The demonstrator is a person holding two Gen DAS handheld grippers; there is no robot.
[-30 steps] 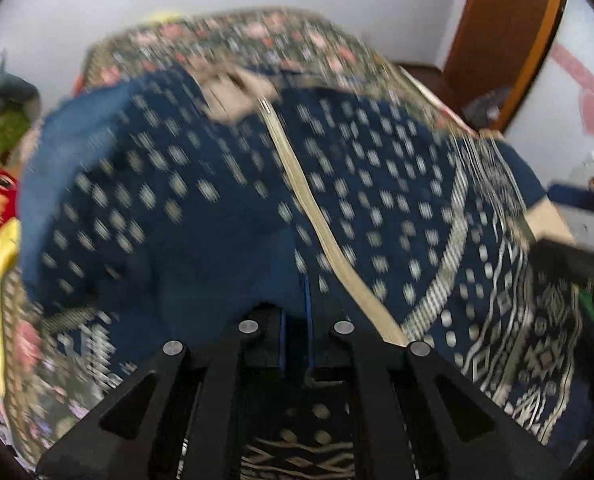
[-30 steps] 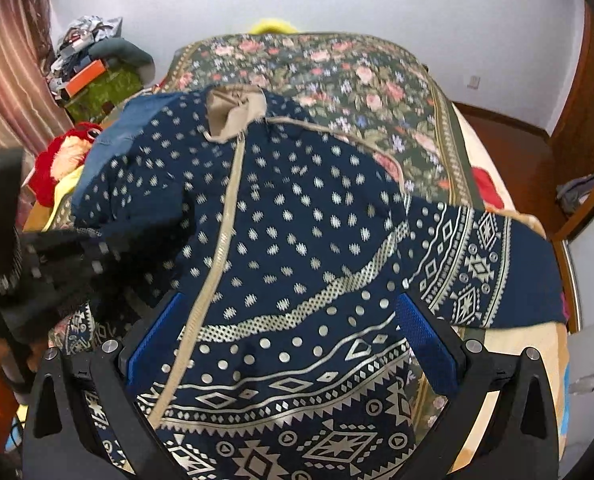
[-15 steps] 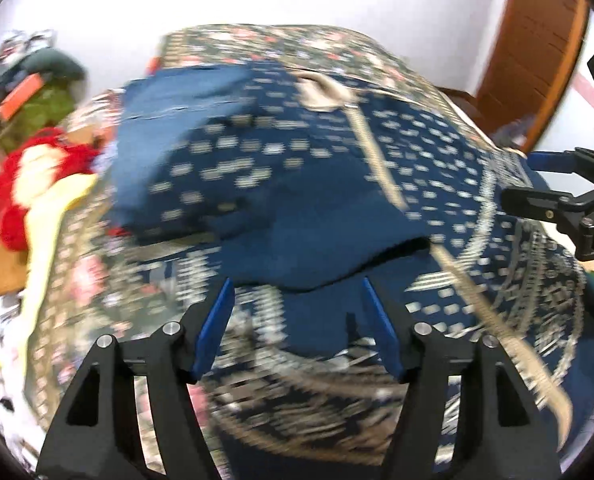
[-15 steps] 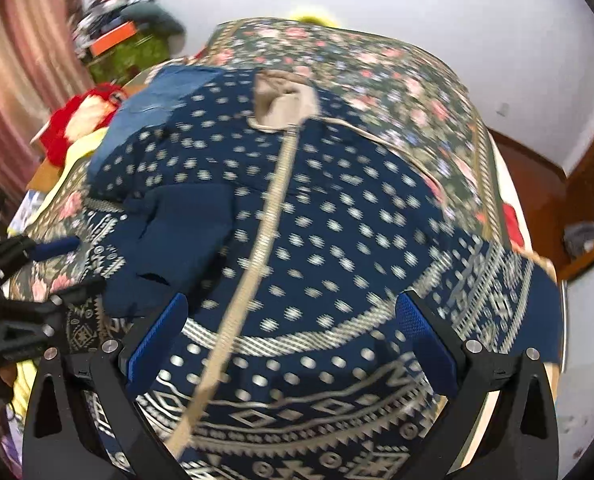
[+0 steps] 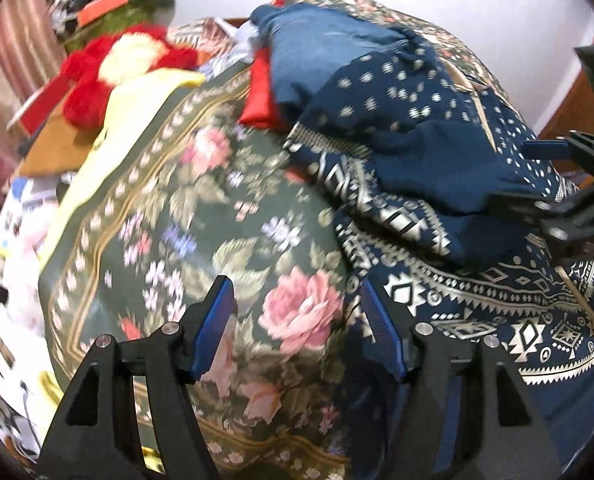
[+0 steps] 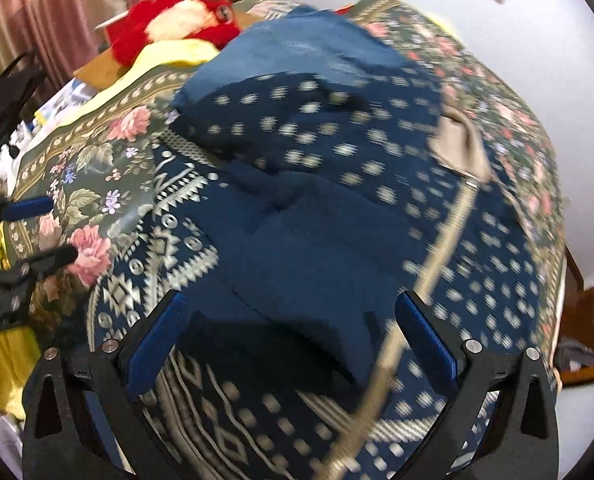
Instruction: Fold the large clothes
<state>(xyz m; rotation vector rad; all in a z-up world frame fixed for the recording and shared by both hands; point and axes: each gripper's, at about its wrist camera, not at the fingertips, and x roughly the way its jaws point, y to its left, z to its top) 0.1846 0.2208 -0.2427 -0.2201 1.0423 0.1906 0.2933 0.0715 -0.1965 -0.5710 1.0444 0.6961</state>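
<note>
On the bed, in the left wrist view, the floral bedspread fills the middle, and the left gripper hangs above it with its blue-padded fingers spread apart and nothing between them. The large navy garment, dotted and banded with pale geometric trim, lies on the right half of the spread, one part folded back over itself so its plain blue inside shows. The right finger of the left tool sits just at the garment's patterned hem. A red cloth pokes out from under the garment's far edge. Beyond the bed's left side lies a red and white plush toy on a heap of clutter. The right gripper enters from the right edge, over the garment.

In the right wrist view, blurred by motion, the right gripper stands wide apart over the garment, gripping nothing; the folded-over plain flap lies between its fingers. A beige placket strip runs down toward the right finger. The left gripper shows at the left edge over the bedspread, jaws parted. The plush toy lies past the bed's far left corner.
</note>
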